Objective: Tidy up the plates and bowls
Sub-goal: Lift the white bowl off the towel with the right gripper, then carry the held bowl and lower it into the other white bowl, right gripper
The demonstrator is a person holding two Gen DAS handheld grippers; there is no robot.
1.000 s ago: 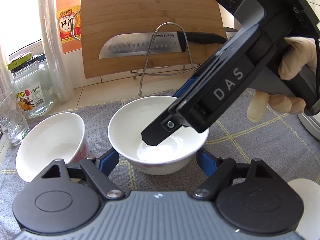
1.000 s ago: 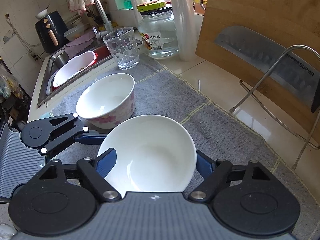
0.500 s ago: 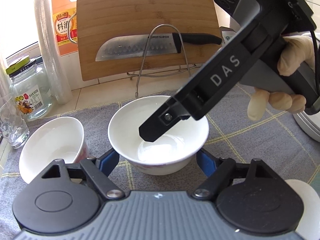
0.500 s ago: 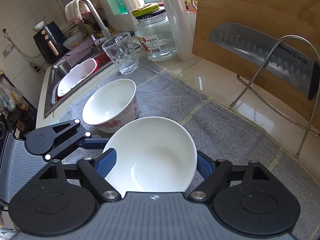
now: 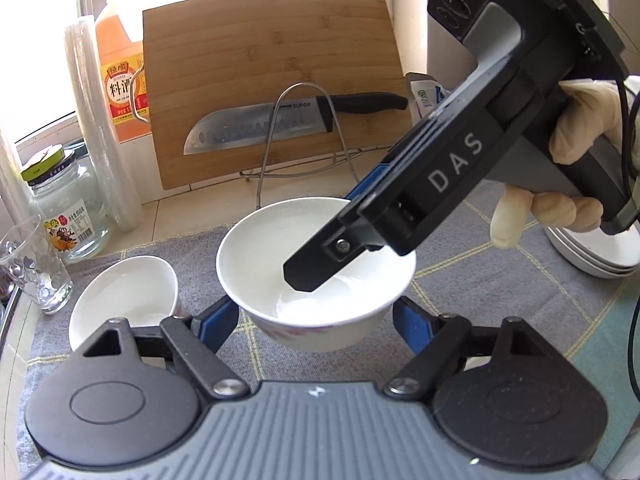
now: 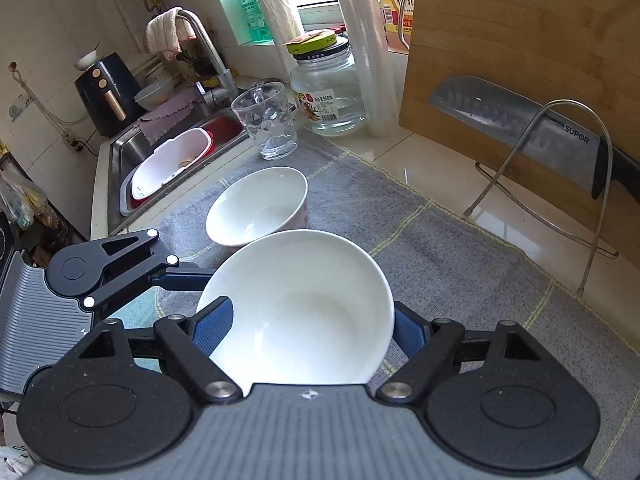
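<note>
This is a lived-in home kitchen. At ten o'clock a steel sink (image 6: 168, 148) sits under a faucet (image 6: 204, 48) draped with a rag, an air fryer (image 6: 106, 92) behind it. At two o'clock a bamboo cutting board (image 5: 272, 80) leans upright with a kitchen knife (image 5: 280, 124) on a wire rack. A cooking-wine jug (image 5: 120, 76), glass jar (image 6: 326, 88) and tumbler (image 6: 268, 120) crowd the tiled surface (image 6: 436, 176) by the window.

Two bowls (image 5: 316, 268) (image 5: 124, 300), one glass (image 5: 32, 264), one jar (image 5: 68, 208).

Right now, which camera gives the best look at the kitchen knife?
The left wrist view: the knife shows whole, blade and black handle, against the cutting board. The right wrist view cuts off its handle.
</note>
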